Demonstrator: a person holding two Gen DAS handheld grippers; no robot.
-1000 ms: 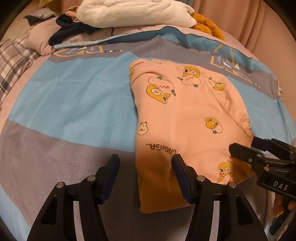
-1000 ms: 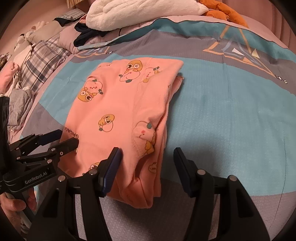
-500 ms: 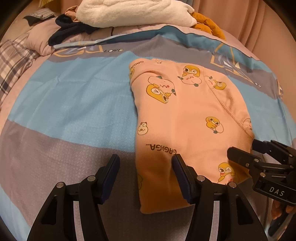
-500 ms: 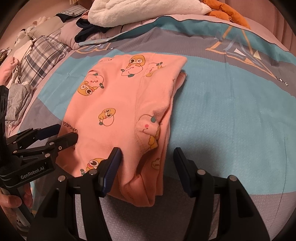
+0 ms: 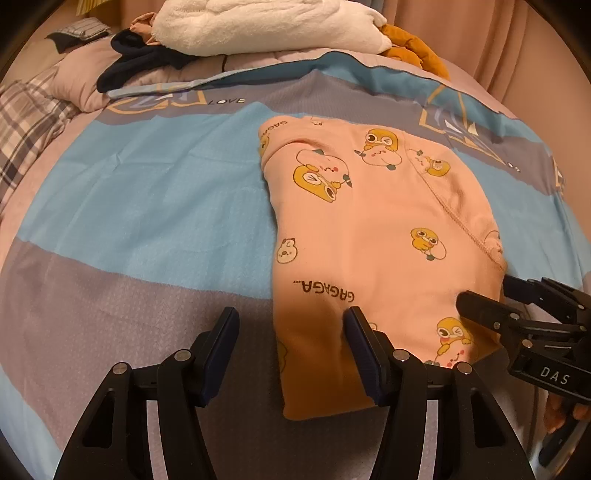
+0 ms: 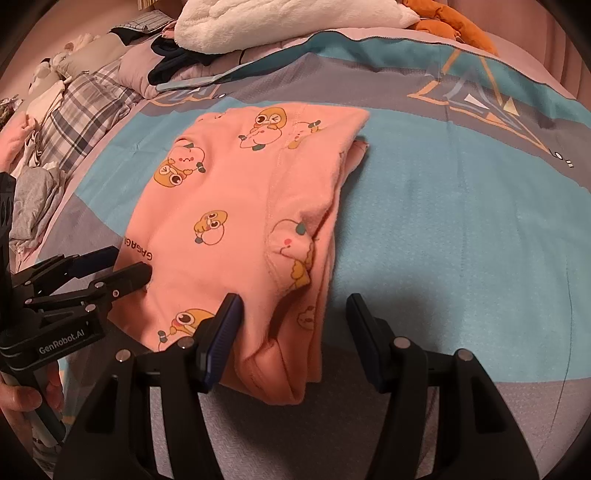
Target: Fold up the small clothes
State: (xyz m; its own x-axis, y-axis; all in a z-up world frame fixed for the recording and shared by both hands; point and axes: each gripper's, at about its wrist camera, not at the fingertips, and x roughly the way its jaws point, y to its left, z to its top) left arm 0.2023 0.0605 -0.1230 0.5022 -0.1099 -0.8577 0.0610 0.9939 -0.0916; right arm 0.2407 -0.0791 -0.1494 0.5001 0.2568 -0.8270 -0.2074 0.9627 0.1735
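Since a second ago: both tools keep their spots; the cloth lies unchanged.
Left gripper (image 5: 290,349): jaws parted, straddling the garment's near left edge, no grip.
Right gripper (image 6: 291,334): jaws likewise released over the near right corner.
Pink garment (image 5: 373,236): soft fleece, duck prints, folded oblong on the bed (image 5: 147,206).
Bedcover: smooth, blue and grey bands.
Far end: fluffy white blanket (image 5: 266,26).

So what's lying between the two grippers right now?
The near end of the folded pink garment spans between the left gripper and right gripper, each straddling a near corner, in both wrist views.
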